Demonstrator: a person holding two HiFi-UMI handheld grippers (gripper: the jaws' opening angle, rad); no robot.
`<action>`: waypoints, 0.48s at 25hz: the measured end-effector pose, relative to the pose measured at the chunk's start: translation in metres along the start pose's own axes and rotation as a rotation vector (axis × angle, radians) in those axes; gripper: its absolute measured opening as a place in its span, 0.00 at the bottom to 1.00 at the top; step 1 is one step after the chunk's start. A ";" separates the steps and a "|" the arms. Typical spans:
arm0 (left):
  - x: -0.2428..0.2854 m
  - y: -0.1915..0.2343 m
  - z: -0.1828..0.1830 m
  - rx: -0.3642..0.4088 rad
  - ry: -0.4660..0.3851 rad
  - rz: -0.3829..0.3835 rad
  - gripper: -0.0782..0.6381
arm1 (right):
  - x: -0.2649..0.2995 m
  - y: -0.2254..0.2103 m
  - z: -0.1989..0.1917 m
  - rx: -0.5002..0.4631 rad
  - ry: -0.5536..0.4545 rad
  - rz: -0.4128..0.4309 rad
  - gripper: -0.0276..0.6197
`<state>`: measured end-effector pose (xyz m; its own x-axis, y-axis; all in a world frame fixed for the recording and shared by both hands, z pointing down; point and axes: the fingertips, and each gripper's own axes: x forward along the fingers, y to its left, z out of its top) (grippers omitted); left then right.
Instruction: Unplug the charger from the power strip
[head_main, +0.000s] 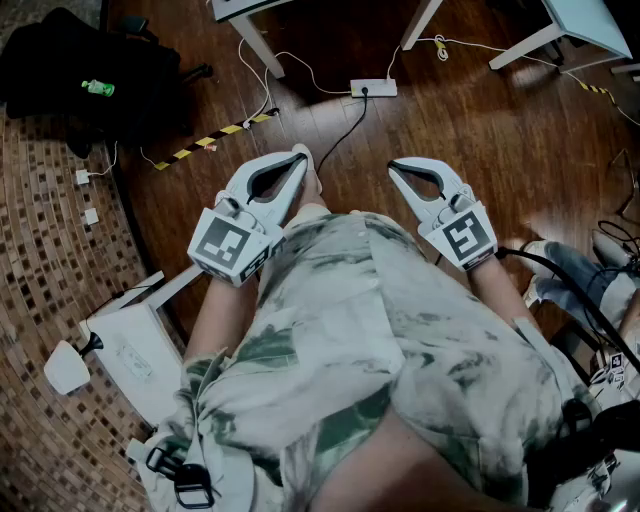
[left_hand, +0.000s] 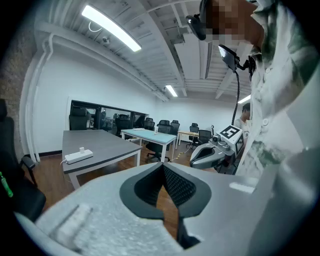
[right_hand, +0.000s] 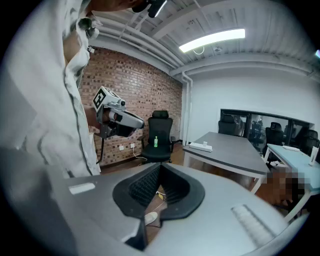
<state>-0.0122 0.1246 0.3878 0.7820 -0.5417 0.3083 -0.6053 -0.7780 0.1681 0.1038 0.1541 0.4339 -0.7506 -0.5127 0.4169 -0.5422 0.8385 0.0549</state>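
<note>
- The power strip (left_hand: 79, 156) lies on a grey table (left_hand: 107, 150), well apart from both grippers. The small white block on it is probably the charger (left_hand: 81, 149).
- The left gripper (head_main: 298, 153) and right gripper (head_main: 393, 166) are pressed together and empty, close to the person's body.
- The approach looks not yet begun. The next move calls for closing in and spreading one pair of jaws around the charger.

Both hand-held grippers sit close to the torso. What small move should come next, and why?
Probably step toward the grey table and open the right hand-held gripper. The power strip with a small white charger standing on it lies on that table, far from both grippers. The right one and the left hand-held gripper are shut and empty.
</note>
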 end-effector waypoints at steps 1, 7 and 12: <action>0.003 0.013 0.000 -0.001 -0.005 -0.008 0.11 | 0.011 -0.007 0.006 0.009 0.007 -0.006 0.05; 0.012 0.100 0.010 -0.022 -0.022 -0.035 0.11 | 0.091 -0.048 0.041 -0.008 0.030 -0.001 0.05; 0.008 0.185 0.034 0.028 -0.039 -0.003 0.11 | 0.158 -0.086 0.077 -0.010 0.051 -0.018 0.05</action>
<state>-0.1131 -0.0346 0.3897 0.7892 -0.5511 0.2709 -0.5991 -0.7879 0.1423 0.0024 -0.0128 0.4251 -0.7202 -0.5178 0.4617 -0.5514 0.8311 0.0721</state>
